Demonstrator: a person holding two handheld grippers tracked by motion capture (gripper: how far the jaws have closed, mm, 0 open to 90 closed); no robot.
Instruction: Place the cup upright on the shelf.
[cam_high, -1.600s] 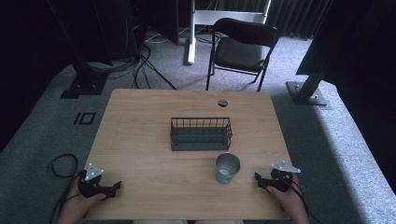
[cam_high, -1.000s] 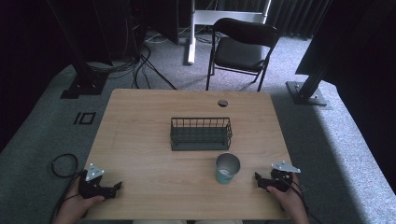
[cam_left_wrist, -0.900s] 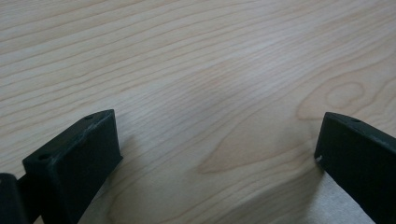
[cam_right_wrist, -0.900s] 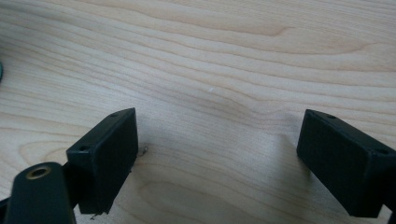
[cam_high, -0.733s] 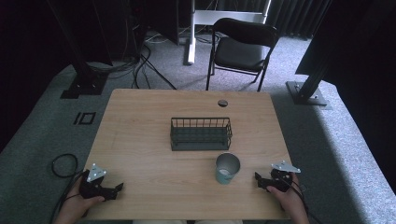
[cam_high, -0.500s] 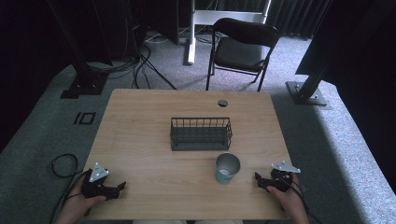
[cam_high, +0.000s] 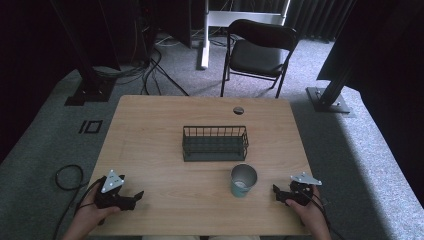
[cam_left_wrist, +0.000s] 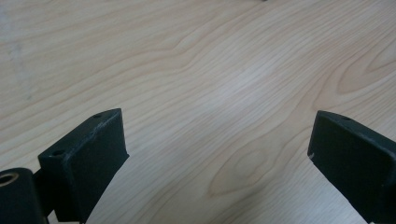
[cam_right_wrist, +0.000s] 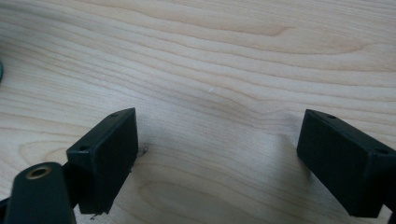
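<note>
A light wooden counter (cam_high: 165, 130) carries a dark wire basket (cam_high: 215, 143) near its middle, and a grey-green cup (cam_high: 243, 180) stands upright just nearer than the basket and a little to the right, apart from it. A small round fitting (cam_high: 238, 110) sits near the far edge. The left tool (cam_high: 131, 197) is held low at the near left corner, its jaws spread wide apart over bare wood, gripping nothing. The right tool (cam_high: 278, 192) is held at the near right, beside the cup without touching it, its jaws likewise wide apart and empty. A black folding chair (cam_high: 260, 47) stands on the floor beyond the counter.
</note>
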